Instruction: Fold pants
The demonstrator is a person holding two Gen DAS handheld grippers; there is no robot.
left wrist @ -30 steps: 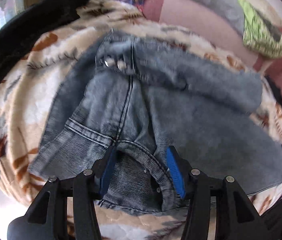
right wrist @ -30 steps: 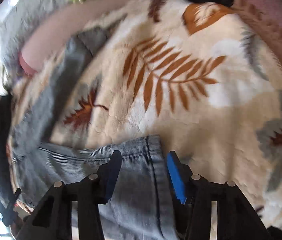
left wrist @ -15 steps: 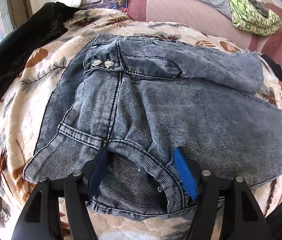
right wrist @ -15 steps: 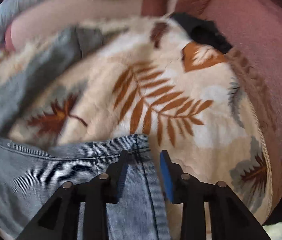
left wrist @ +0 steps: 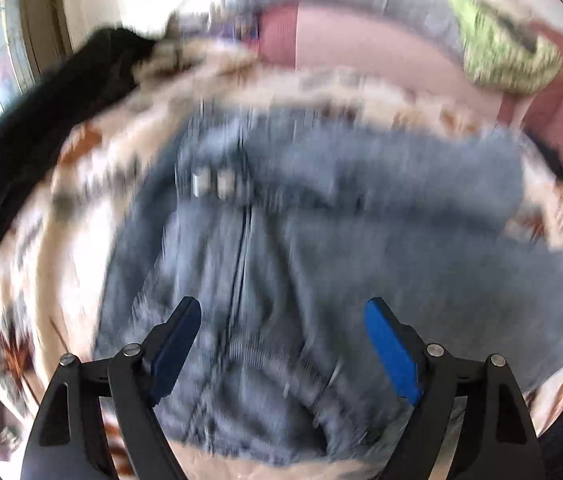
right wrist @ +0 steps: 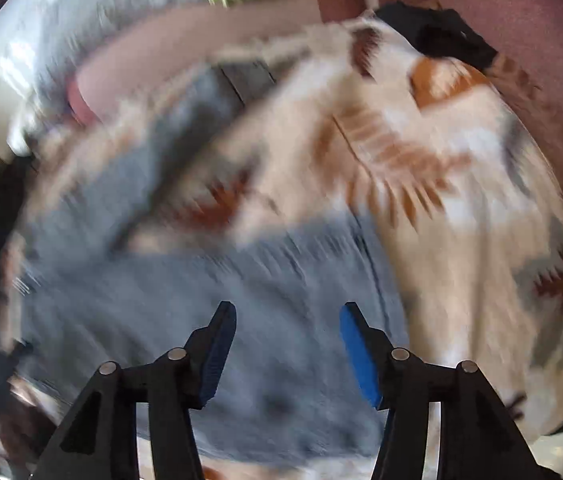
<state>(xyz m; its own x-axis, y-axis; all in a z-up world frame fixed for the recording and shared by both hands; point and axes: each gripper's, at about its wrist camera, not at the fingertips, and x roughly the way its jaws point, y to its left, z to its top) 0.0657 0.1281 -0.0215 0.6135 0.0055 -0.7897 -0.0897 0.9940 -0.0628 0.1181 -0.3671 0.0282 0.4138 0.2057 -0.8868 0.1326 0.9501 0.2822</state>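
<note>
Jeans [left wrist: 361, 248] lie spread on leaf-print blanket [right wrist: 461, 184], waistband end under left gripper [left wrist: 281, 340], a leg hem under right gripper [right wrist: 287, 344]. Both views motion-blurred. Left jaws spread wide, nothing between the blue pads [left wrist: 391, 352]; right jaws likewise parted and released, denim visible below the gap.
</note>
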